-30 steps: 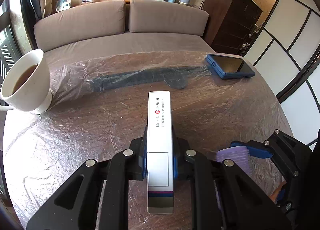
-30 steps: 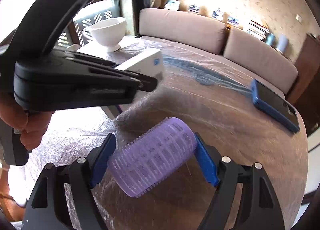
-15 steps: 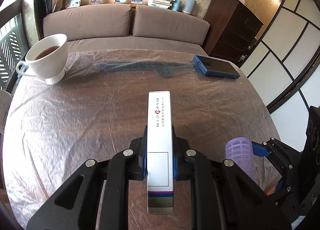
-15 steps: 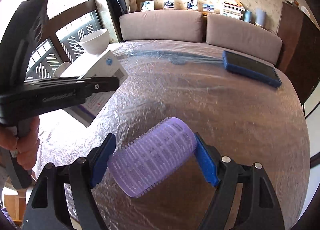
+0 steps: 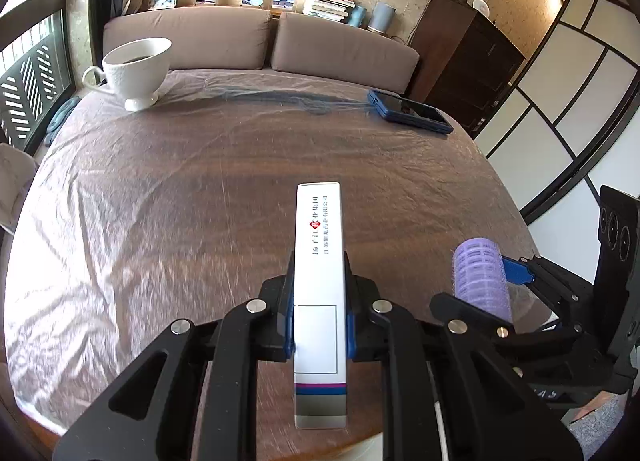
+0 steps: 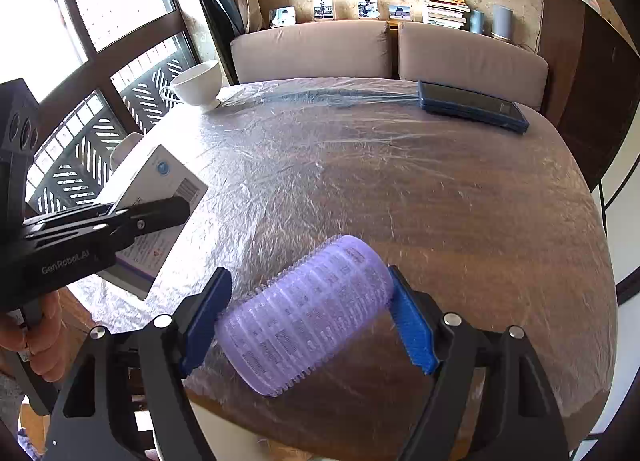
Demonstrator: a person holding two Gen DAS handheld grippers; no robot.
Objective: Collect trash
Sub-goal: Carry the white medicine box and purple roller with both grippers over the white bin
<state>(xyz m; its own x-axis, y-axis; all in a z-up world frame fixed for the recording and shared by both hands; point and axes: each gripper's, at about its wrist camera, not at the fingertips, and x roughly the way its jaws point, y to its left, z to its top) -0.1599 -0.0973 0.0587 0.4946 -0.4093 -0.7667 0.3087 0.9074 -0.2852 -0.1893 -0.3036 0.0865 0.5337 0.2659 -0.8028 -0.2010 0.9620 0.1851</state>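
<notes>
My left gripper [image 5: 318, 301] is shut on a long white carton [image 5: 319, 261] with red and blue print, held above the near edge of the table; it also shows in the right wrist view [image 6: 156, 197]. My right gripper [image 6: 310, 315] is shut on a purple hair roller [image 6: 308, 313], held crosswise between the blue pads above the table's near edge. The roller also shows at the right of the left wrist view [image 5: 480, 279].
A round wooden table under wrinkled clear plastic [image 5: 200, 189] holds a white cup of coffee [image 5: 138, 69] at the far left and a blue-cased phone [image 5: 410, 111] at the far right. A brown sofa [image 5: 260, 41] and dark cabinet [image 5: 464, 49] stand behind.
Both grippers have pulled back and up from the table with their loads. The cup and phone now look farther away.
</notes>
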